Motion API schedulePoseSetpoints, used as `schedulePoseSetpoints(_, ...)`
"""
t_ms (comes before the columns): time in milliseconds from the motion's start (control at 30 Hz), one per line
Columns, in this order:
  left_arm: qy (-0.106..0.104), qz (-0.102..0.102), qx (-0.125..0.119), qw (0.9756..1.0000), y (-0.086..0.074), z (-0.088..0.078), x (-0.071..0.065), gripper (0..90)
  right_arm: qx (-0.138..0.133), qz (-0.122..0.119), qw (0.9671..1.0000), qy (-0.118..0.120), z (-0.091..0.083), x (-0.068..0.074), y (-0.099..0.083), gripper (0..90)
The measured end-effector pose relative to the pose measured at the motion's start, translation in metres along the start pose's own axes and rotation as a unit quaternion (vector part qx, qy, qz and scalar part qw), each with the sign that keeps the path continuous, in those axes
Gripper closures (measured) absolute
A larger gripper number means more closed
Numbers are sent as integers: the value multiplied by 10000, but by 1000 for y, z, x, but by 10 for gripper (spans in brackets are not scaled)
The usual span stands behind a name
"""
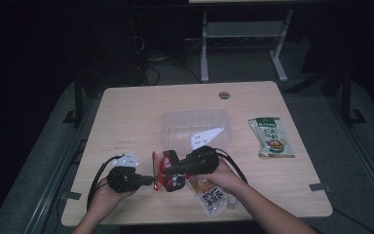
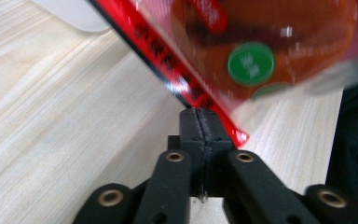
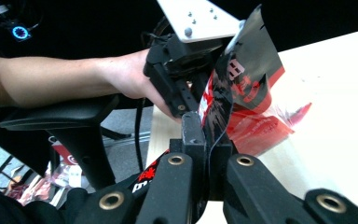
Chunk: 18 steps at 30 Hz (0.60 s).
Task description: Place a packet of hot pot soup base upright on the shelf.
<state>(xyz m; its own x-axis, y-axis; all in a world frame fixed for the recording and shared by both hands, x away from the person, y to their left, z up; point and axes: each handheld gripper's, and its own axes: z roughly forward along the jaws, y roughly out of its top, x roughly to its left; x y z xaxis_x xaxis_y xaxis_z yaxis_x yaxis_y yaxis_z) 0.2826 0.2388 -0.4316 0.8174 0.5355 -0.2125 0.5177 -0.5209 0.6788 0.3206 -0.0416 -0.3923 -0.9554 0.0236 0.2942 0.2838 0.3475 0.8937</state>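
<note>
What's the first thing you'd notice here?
A shiny red packet held up near the table's front edge, pinched between the left gripper and the right gripper, both shut on it. Just behind it sits a clear tub. A green packet lies flat to the right.

Both grippers are black: the left gripper [image 1: 148,180] carries a grey three-cornered plate [image 1: 126,160] with small screws above its body. The right gripper [image 1: 168,170] trails a black cable [image 1: 233,163] behind its body. Its jaw arms [image 3: 175,186] show brass-ringed pivot holes, and the forearms are bare.

Dim room, pale wooden table [image 1: 126,112]
</note>
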Motion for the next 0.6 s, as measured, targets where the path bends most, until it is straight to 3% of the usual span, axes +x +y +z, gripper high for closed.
schedulePoseSetpoints(333, 140, -74, 51, 9999, -7, -5, 6, 778, -241, -49, 9995, -192, -24, -3, 9, 897)
schedulePoseSetpoints(600, 302, -172, 35, 9994, -11, -8, 11, 593, -311, -4, 9981, -536, -49, -13, 13, 897)
